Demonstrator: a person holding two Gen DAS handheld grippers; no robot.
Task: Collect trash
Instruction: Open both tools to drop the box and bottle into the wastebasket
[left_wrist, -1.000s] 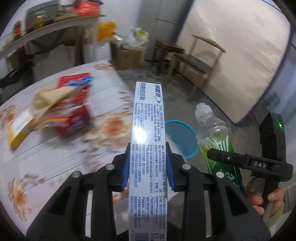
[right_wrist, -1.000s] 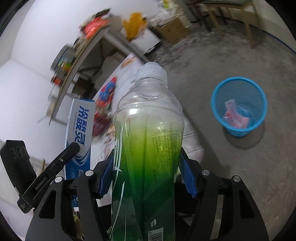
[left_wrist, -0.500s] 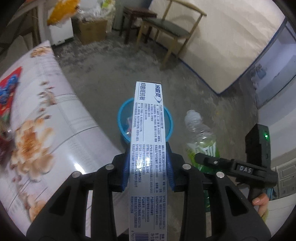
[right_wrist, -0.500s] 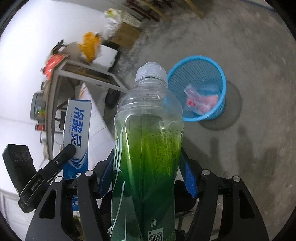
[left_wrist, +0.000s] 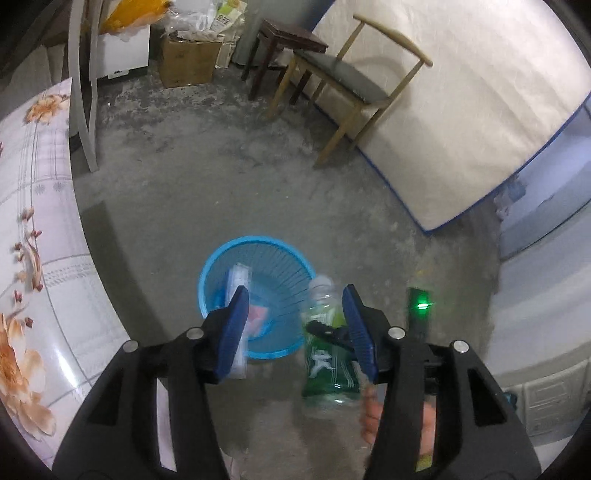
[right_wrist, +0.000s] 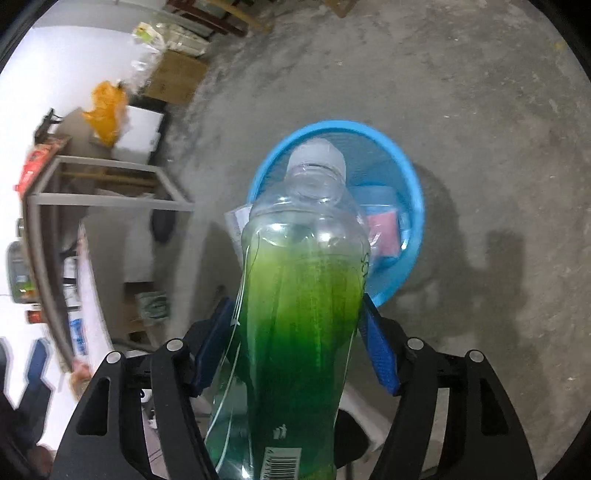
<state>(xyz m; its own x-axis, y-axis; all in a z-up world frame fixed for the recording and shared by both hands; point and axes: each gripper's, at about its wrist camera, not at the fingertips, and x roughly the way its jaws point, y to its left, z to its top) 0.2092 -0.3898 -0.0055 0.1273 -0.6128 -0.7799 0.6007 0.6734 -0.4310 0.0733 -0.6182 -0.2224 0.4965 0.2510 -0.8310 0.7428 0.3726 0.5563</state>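
Observation:
My left gripper (left_wrist: 295, 325) is open above the blue mesh bin (left_wrist: 221, 266) on the floor. The white toothpaste box (left_wrist: 238, 295) is loose beside the left finger, dropping into the bin. My right gripper (right_wrist: 295, 350) has its jaws spread; the green plastic bottle (right_wrist: 303, 314) still stands between the pads, cap pointing at the bin (right_wrist: 410, 184). Whether the pads touch it I cannot tell. The bottle (left_wrist: 325, 354) also shows in the left wrist view, just right of the bin. A pink wrapper (right_wrist: 382, 236) lies in the bin.
A flowered tablecloth table (left_wrist: 33, 258) runs along the left. A wooden chair (left_wrist: 351, 85), a dark stool (left_wrist: 284, 40) and a cardboard box (left_wrist: 188, 62) stand at the back. A mattress (left_wrist: 480, 110) leans at the right. A metal shelf (right_wrist: 92, 184) is at left.
My left gripper has opened and let go of the toothpaste box over the bin. My right gripper's jaws have spread and it has moved over the bin with the bottle.

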